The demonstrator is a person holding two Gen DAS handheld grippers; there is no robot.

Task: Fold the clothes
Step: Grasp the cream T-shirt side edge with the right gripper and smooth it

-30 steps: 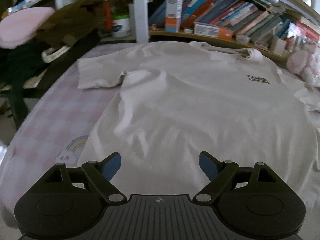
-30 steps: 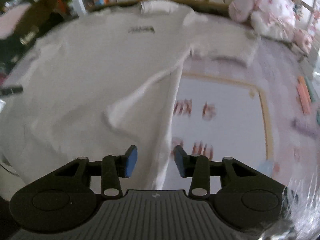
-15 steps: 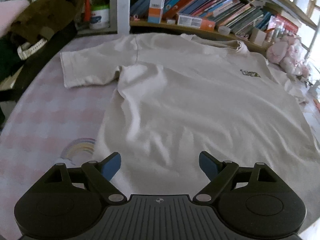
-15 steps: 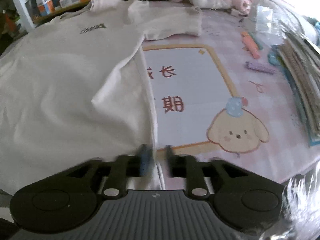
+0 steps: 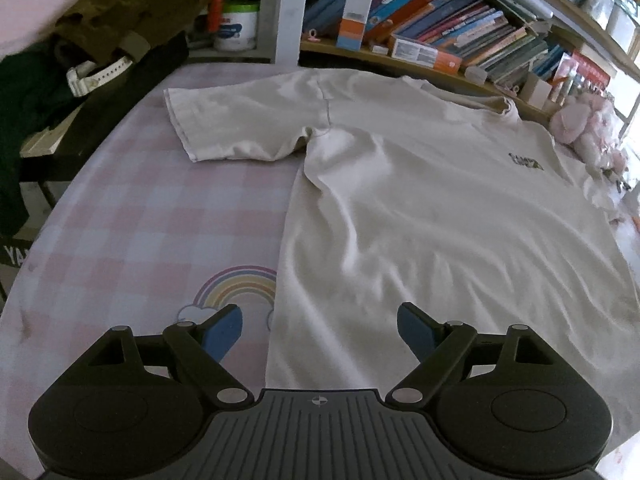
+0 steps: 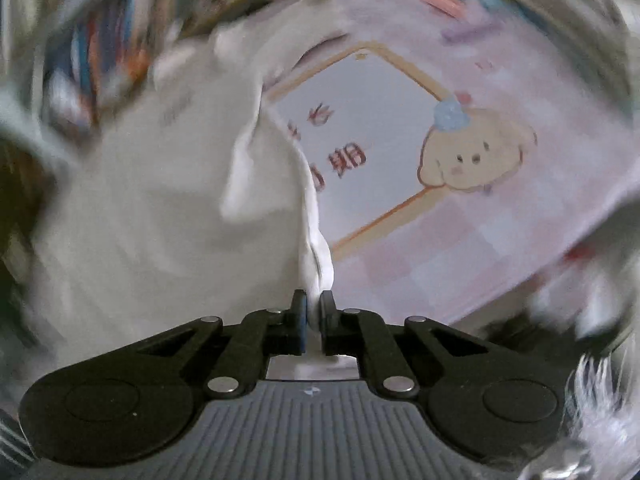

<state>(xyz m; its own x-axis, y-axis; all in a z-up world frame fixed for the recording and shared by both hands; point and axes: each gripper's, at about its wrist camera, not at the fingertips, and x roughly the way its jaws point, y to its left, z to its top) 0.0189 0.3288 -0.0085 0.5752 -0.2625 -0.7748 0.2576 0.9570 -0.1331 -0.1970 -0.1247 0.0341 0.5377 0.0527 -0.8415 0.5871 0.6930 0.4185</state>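
A cream T-shirt (image 5: 420, 216) lies spread face up on a pink checked table cover (image 5: 152, 216), its left sleeve (image 5: 240, 124) stretched out to the left. My left gripper (image 5: 319, 330) hangs open above the shirt's lower left hem corner, nothing between its blue pads. In the blurred right wrist view, my right gripper (image 6: 313, 310) is shut on the T-shirt's (image 6: 160, 200) right side edge, and a pinched ridge of cloth rises from the jaws.
A shelf of books (image 5: 460, 40) runs along the back. Dark clothes and a white watch (image 5: 96, 72) lie piled at the far left. A pink plush toy (image 5: 580, 120) sits at the far right. A puppy picture (image 6: 472, 156) is printed on the cover beside the shirt.
The right gripper closed on the shirt's side edge and rolled, tilting its view. The left gripper shifted left, so the shirt's left edge and the rainbow print now lie between its fingers.
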